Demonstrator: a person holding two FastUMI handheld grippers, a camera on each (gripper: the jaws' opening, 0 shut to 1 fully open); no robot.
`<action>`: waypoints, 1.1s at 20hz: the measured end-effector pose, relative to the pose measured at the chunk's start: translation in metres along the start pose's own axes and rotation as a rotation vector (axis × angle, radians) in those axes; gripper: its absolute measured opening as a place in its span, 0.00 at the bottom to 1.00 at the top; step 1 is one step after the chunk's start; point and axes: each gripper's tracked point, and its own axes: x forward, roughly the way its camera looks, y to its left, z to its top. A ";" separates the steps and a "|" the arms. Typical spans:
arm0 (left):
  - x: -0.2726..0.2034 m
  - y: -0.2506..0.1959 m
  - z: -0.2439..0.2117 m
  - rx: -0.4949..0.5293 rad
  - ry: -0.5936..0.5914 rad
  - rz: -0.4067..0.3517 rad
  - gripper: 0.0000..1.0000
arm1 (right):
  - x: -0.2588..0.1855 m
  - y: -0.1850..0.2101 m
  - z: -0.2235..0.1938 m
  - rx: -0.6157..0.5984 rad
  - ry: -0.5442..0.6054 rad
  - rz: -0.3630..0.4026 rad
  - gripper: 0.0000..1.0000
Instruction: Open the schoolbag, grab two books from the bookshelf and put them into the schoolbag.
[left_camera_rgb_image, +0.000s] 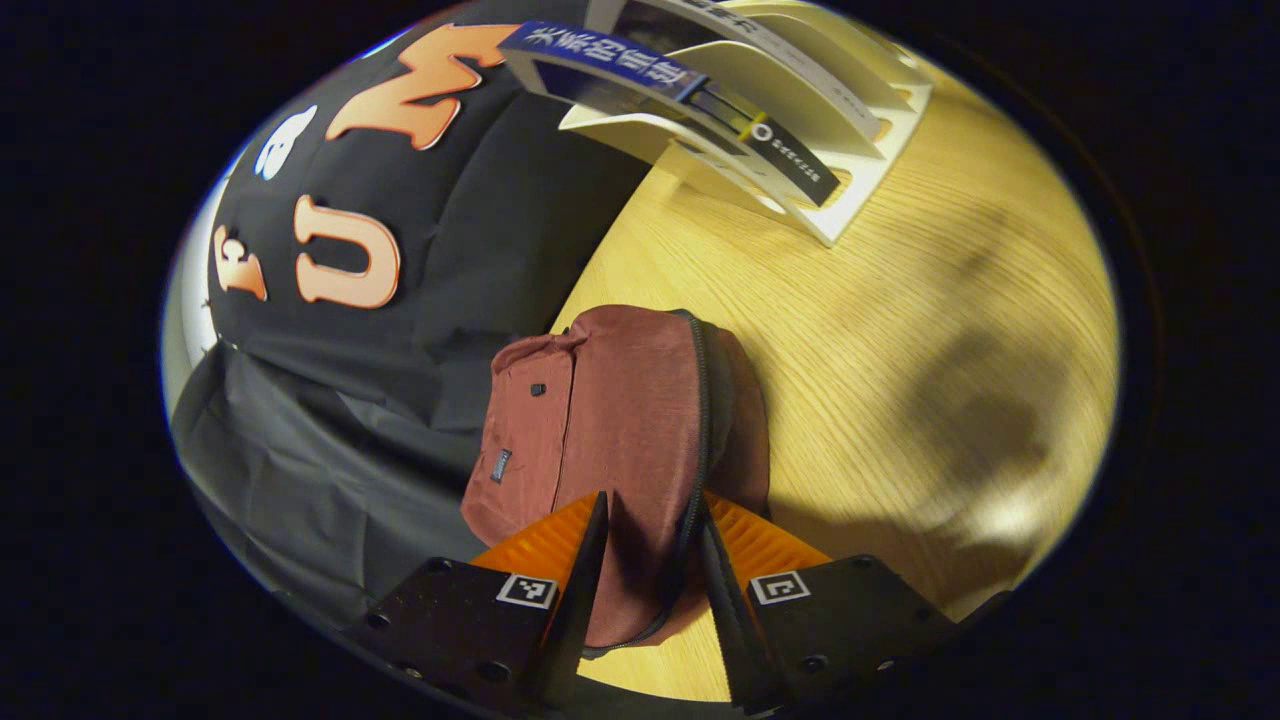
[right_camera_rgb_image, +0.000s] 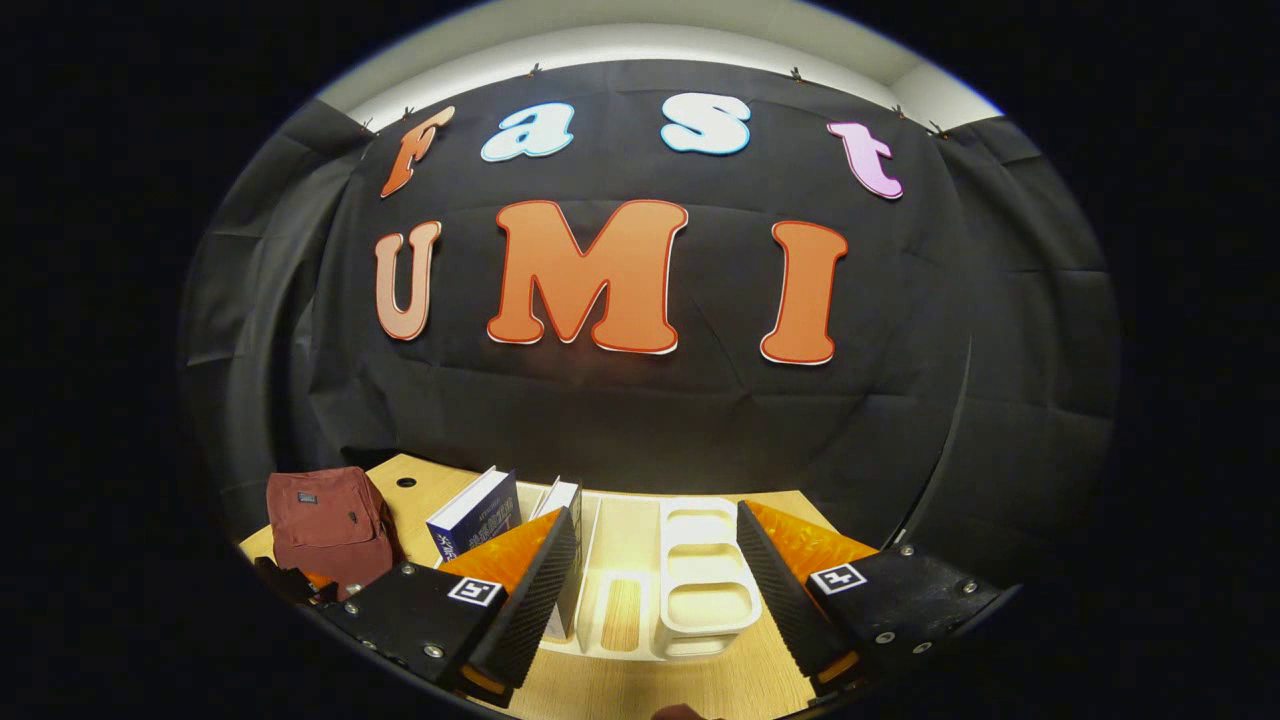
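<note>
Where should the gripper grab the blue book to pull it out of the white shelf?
Grip the blue book by its top edge, coming from above. It leans in an end slot of the white bookshelf, with its upper part clear of the dividers. The right gripper, jaws open, would probably pinch across the covers and lift.

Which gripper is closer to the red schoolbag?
The left one. The left gripper has its open fingers right at the schoolbag, around its zipper edge. The right gripper is over by the white bookshelf, with the schoolbag off to its side.
</note>
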 end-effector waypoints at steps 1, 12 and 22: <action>-0.004 0.000 0.000 0.000 0.006 -0.003 0.55 | 0.000 -0.002 0.000 0.002 -0.002 0.000 0.96; 0.005 0.030 -0.004 -0.029 0.068 -0.021 0.32 | -0.005 -0.019 0.000 0.015 -0.021 0.004 0.96; 0.002 0.089 0.010 -0.108 0.044 -0.016 0.06 | -0.012 -0.026 0.006 -0.017 -0.039 0.013 0.95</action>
